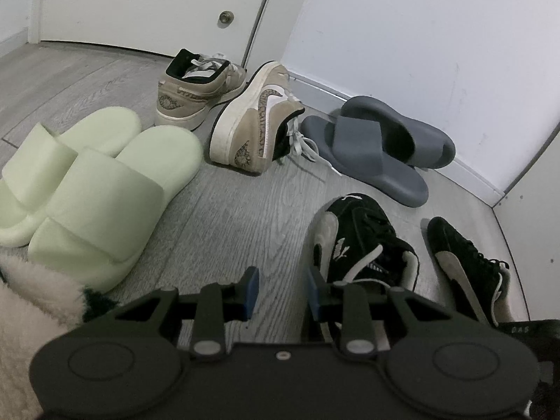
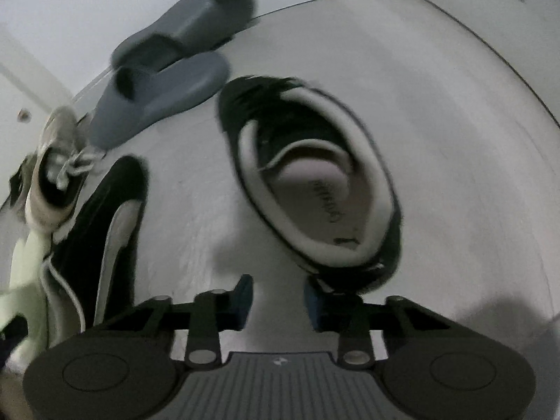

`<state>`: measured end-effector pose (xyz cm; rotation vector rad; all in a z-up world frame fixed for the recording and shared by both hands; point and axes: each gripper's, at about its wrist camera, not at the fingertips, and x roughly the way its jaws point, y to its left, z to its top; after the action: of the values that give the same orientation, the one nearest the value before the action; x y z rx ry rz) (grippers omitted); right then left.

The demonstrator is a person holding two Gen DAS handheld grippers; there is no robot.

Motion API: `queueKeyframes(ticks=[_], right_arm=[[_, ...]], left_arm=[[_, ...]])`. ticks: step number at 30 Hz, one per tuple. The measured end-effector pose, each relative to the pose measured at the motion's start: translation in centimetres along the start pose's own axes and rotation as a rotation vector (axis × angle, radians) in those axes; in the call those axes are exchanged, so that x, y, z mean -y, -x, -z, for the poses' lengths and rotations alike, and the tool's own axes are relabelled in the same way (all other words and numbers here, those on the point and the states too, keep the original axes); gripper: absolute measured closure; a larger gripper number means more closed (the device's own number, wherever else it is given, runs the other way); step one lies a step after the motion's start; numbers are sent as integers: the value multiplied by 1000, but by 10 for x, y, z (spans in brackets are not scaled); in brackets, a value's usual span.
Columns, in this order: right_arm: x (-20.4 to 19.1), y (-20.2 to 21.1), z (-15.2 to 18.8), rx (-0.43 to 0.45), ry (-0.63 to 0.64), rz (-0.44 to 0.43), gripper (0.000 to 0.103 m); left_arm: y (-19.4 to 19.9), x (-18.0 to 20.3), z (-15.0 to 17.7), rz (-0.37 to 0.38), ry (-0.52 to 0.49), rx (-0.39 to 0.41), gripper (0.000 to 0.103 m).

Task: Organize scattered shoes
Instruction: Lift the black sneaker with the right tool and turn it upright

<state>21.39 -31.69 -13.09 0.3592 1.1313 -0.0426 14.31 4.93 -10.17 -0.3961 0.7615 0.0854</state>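
You have most of the sorting ahead of you, as I judge it; the pale green slides (image 1: 94, 189) lie paired at near left, which looks done; the grey slides (image 1: 378, 147) are stacked crookedly against the far right wall; one tan sneaker (image 1: 199, 87) stands by the door, its mate (image 1: 255, 119) tipped on its side; the black sneakers sit apart at near right, one (image 1: 360, 245) leaning, one (image 2: 311, 175) upright; your left tongs (image 1: 282, 294) and right tongs (image 2: 278, 302) are both apart, empty.
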Motion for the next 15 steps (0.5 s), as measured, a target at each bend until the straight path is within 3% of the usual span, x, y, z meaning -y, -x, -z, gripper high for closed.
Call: queueKeyframes(ticks=[3, 9, 15], right_arm=[[8, 3, -6, 56, -36, 90, 70], [29, -3, -30, 120, -69, 167, 70], [35, -18, -55, 218, -101, 168, 69]], left_arm=[[0, 0, 0, 0, 1, 1, 73], [-1, 0, 0, 1, -1, -2, 73], [-2, 0, 0, 1, 0, -7, 73]])
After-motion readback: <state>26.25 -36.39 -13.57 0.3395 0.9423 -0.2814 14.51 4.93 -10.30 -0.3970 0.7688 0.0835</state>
